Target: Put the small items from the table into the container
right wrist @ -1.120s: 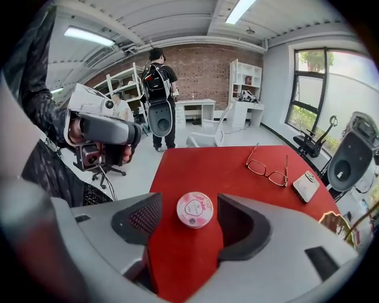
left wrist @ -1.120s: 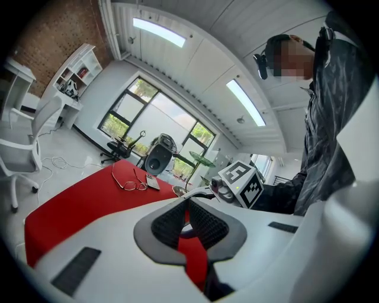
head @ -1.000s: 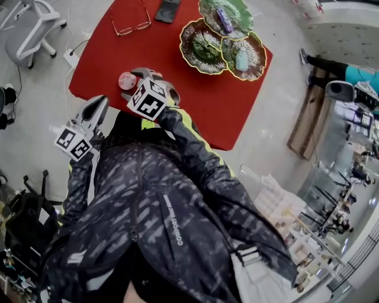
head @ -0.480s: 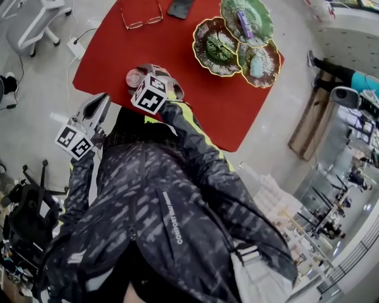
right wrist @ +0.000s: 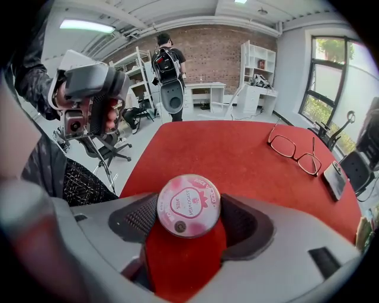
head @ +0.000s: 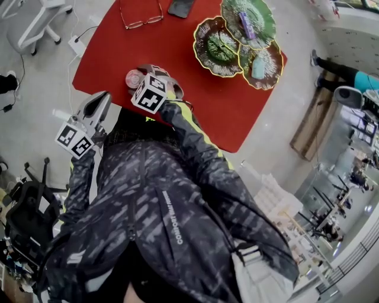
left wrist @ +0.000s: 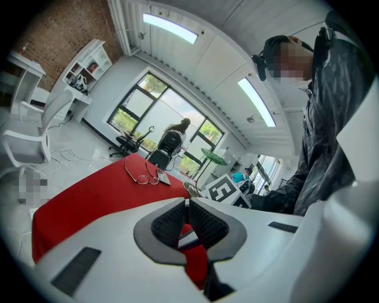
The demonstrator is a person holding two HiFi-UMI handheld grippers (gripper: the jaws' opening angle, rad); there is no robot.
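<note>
The right gripper has its jaws wide, straddling one pink-lidded cup on the red table, upper left in the head view. The left gripper is closed and empty. Three leaf-shaped dishes sit at upper right.

A red table stands on a pale floor. At its far end lie a pair of glasses and a dark phone, just beside each other, with three leaf-shaped dishes clustered to their right. A small pink round tub sits near the table's closer edge, well apart from them.
</note>
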